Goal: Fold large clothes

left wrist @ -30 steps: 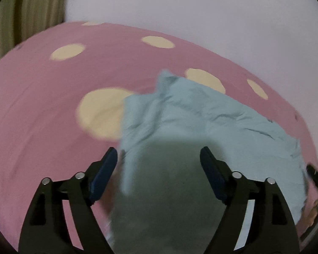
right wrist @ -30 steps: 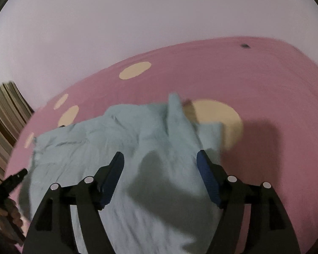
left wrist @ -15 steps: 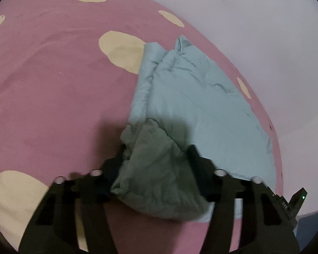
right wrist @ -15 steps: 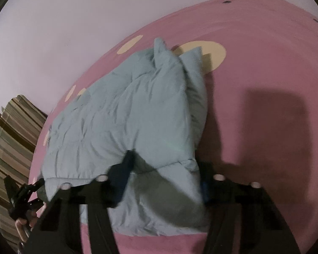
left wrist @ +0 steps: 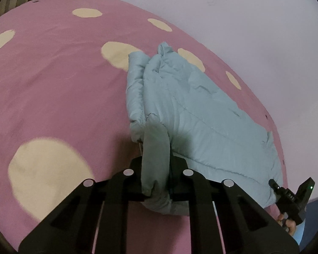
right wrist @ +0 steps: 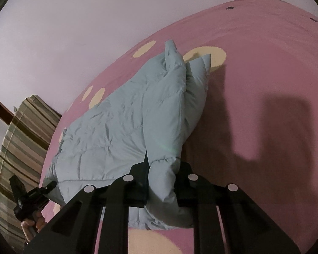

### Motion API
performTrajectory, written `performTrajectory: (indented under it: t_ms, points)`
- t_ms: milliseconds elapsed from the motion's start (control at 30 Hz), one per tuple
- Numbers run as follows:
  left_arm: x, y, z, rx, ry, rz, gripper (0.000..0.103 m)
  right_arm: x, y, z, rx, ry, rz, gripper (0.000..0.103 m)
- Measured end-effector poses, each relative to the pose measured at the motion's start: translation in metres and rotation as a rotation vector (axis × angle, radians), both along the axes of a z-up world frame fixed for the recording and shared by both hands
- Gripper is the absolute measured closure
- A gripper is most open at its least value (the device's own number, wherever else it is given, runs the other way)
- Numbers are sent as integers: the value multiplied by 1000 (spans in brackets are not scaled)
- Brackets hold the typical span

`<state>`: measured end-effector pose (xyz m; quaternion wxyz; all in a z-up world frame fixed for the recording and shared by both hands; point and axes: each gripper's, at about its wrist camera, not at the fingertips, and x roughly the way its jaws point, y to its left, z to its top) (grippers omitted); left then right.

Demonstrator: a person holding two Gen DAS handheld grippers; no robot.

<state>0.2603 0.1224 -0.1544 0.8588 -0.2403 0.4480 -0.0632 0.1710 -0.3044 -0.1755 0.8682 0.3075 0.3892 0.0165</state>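
Note:
A light blue puffer jacket [left wrist: 197,114] lies on a pink bed cover with cream dots [left wrist: 53,97]. My left gripper [left wrist: 155,165] is shut on the jacket's near left corner, a bunched fold of fabric between its jaws. In the right wrist view the jacket [right wrist: 127,122] stretches away to the far edge. My right gripper [right wrist: 162,169] is shut on the jacket's near right corner. Each gripper shows at the edge of the other's view: the right one [left wrist: 290,199] and the left one [right wrist: 31,196], both at the jacket's near hem.
A pale wall [left wrist: 243,21] runs behind the bed. A striped cushion or curtain [right wrist: 21,144] stands at the left beyond the bed edge. The pink cover [right wrist: 265,84] stretches right of the jacket, with my shadow on it.
Both grippers came down from above the jacket to its near hem and shut on its two corners. They were open a second ago.

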Motion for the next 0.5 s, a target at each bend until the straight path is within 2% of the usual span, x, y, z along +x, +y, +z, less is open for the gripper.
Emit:
performTrajectory:
  t_ms: [133,333,500]
  points:
    - [-37,8,-2,-11,17,15,91,-31,6,0,-2,4,19,86]
    - [-93,11,-1,12,12,26,91,-69,13,-2,-9,9,34,86]
    - [-111,11,3,22,6,34,91,-90,15,-3,-7,9,37,86]
